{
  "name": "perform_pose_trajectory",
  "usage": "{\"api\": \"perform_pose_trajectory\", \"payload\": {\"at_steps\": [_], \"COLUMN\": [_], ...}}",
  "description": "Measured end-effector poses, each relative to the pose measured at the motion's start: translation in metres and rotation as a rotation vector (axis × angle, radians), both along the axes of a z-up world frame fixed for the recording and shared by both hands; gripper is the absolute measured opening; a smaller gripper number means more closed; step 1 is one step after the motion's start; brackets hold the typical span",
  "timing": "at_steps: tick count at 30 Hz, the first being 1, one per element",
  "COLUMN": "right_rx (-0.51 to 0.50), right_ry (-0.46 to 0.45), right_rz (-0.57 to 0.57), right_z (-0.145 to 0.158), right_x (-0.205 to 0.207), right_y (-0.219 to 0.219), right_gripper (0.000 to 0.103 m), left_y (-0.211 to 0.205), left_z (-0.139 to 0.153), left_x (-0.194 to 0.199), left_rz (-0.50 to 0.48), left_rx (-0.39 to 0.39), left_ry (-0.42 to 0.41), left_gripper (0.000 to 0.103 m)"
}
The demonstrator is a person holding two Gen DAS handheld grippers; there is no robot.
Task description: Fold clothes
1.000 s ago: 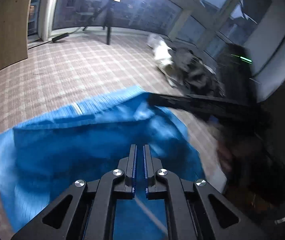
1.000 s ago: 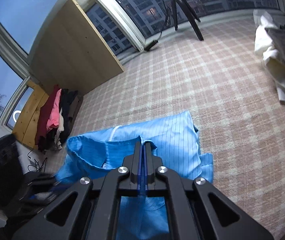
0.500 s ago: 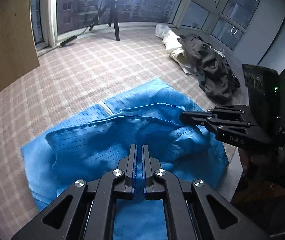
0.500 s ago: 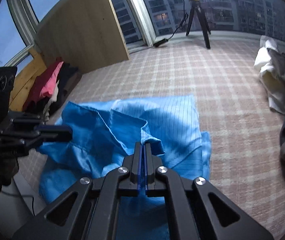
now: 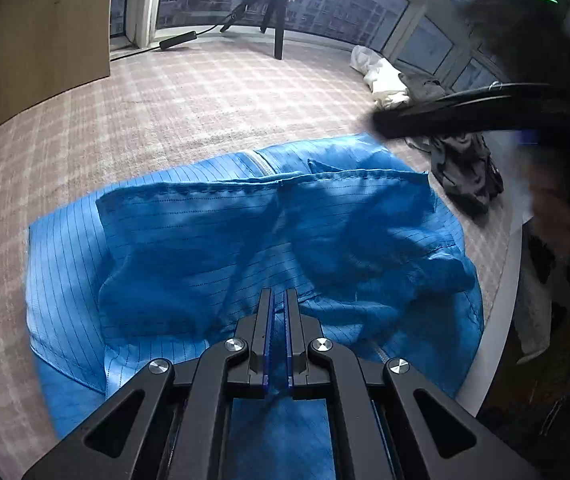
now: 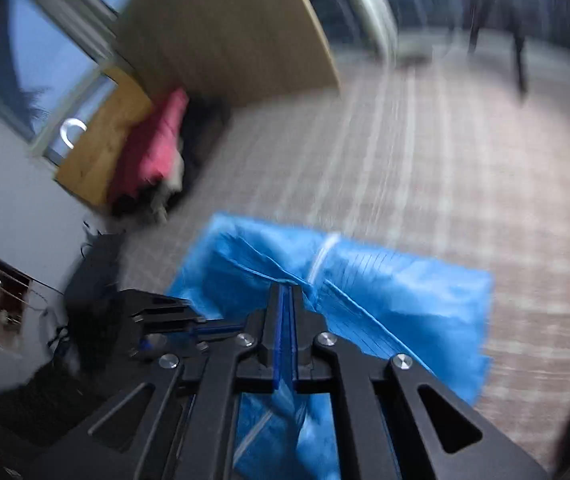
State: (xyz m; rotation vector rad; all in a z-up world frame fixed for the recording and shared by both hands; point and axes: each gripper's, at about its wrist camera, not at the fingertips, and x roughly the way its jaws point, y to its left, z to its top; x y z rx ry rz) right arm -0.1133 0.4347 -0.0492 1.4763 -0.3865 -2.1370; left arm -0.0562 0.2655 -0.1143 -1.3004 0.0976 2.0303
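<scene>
Right now a blue garment [image 5: 245, 248] with thin dark pinstripes lies spread on the bench [image 5: 205, 112], which is covered by a pinkish checked cloth. Part of the garment is folded over itself, with a stitched hem running across its far side and a pale zip [image 5: 263, 164] showing just beyond that hem. The left gripper [image 5: 279, 304] sits low over the near part of the garment, its two fingers drawn close together with a pinch of blue fabric between them, so it is clenched on the garment. The right gripper [image 6: 285, 300] is also clamped on blue fabric, which bunches up around its fingertips; the right wrist view is badly smeared by motion. In the left wrist view the right gripper appears as a dark blurred shape at the far right corner of the garment, with a blurred hand [image 5: 553, 216] behind it.

At the far right of the bench lies a heap of white and dark grey clothes [image 5: 425, 92]. A tripod [image 5: 273, 12] with a bright lamp stands at the far edge before the windows. A wooden board [image 5: 33, 28] leans at the left, and a pile of red and dark clothes [image 6: 157, 148] rests beside it.
</scene>
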Motion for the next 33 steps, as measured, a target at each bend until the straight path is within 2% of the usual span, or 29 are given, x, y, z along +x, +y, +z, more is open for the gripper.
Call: {"api": "perform_pose_trajectory", "payload": {"at_steps": [1,3,5,10,14,16,18,21,24,26,30,33], "right_rx": [0.006,-0.009,-0.074,-0.134,-0.034,-0.026,-0.023,0.133,0.151,0.162,0.185,0.203], "right_ry": [-0.062,-0.13,-0.188,-0.212,-0.115,-0.07,-0.086,-0.051,-0.04,-0.033,-0.018,-0.007], "right_rz": [-0.008,-0.027,-0.041,0.049,0.098,0.13,0.163,0.22,0.214,0.21,0.202,0.196], "right_z": [-0.017,-0.036,-0.048,-0.036,-0.016,-0.008,-0.013,-0.026,-0.029,-0.031,-0.035,-0.038], "right_x": [-0.012,-0.023,-0.025,0.002,0.026,0.037,0.044,0.058,0.061,0.062,0.066,0.068], "right_y": [-0.001,0.003,0.01,-0.008,-0.028,-0.033,-0.04,-0.056,-0.057,-0.057,-0.058,-0.059], "right_gripper": [0.003,0.003,0.003,0.003,0.003,0.003,0.003,0.003,0.003,0.003,0.003,0.003], "left_y": [0.001,0.001,0.0,-0.002,0.001,0.003,0.003,-0.003,-0.01,-0.022,-0.047,-0.033], "left_z": [0.0,0.0,-0.002,-0.005,-0.002,-0.001,-0.001,0.002,0.007,0.016,0.062,0.093], "left_x": [0.002,0.005,0.007,0.002,0.002,0.002,0.002,0.0,-0.001,0.005,0.029,0.036], "left_rz": [-0.003,-0.009,-0.011,0.0,-0.009,-0.01,-0.007,0.015,0.044,0.037,0.036,-0.014], "left_rx": [0.004,0.011,0.01,0.024,0.02,0.017,0.017,0.035,0.017,0.006,0.016,0.049], "left_ry": [0.002,0.004,0.008,-0.013,0.0,0.0,0.0,-0.001,0.02,0.016,0.064,0.104], "left_gripper": [0.003,0.003,0.003,0.003,0.003,0.003,0.003,0.003,0.003,0.003,0.003,0.003]}}
